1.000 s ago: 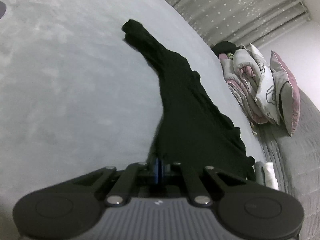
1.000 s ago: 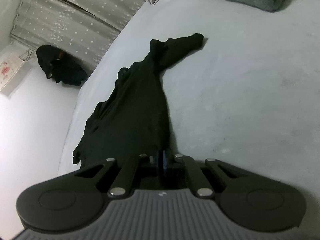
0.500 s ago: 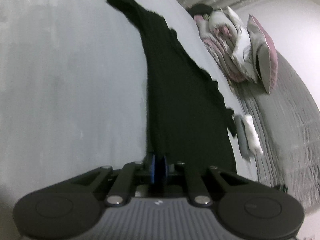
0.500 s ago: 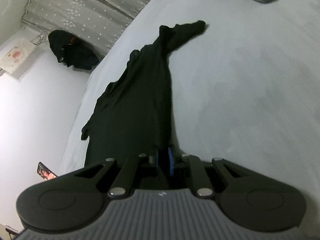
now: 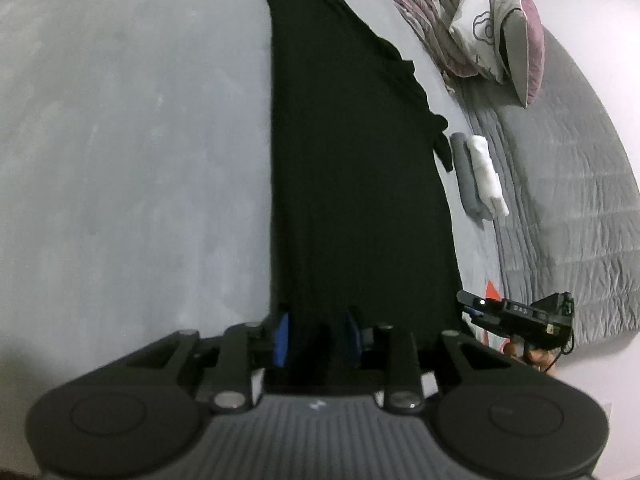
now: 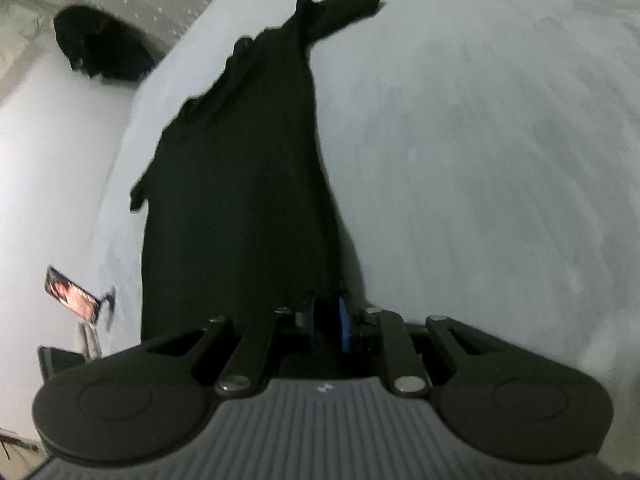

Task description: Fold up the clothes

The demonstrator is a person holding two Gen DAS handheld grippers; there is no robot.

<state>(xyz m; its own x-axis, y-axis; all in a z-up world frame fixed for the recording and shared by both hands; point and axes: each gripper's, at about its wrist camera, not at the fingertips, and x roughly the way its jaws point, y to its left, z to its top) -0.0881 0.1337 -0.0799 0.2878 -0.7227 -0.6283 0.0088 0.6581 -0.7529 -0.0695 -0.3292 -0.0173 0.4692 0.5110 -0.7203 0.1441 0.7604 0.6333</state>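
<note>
A long black garment [image 5: 352,184] lies stretched out on the pale grey bed cover [image 5: 132,160], its far end narrowing to a point [image 6: 340,4]. My left gripper [image 5: 316,338] sits at the garment's near hem. Its jaws are opening, and the blue pads [image 5: 282,338] stand apart with black cloth loose between them. My right gripper [image 6: 326,324] is at the same hem, near the other corner. Its jaws are opening too, with a narrower gap and dark cloth in it. The black housing of the other gripper [image 5: 516,314] shows at lower right, a hand beneath it.
Bunched pink and white bedding and pillows [image 5: 472,28] lie beyond the garment, with folded grey and white clothes [image 5: 480,176] beside a grey quilt [image 5: 568,184]. A dark clothes pile [image 6: 100,52] sits by the curtain. A phone on a stand [image 6: 72,296] stands off the bed's left edge.
Both grippers went from shut on the hem to jaws parted. Both drew back along the bed, and the garment now lies pulled out straighter and longer.
</note>
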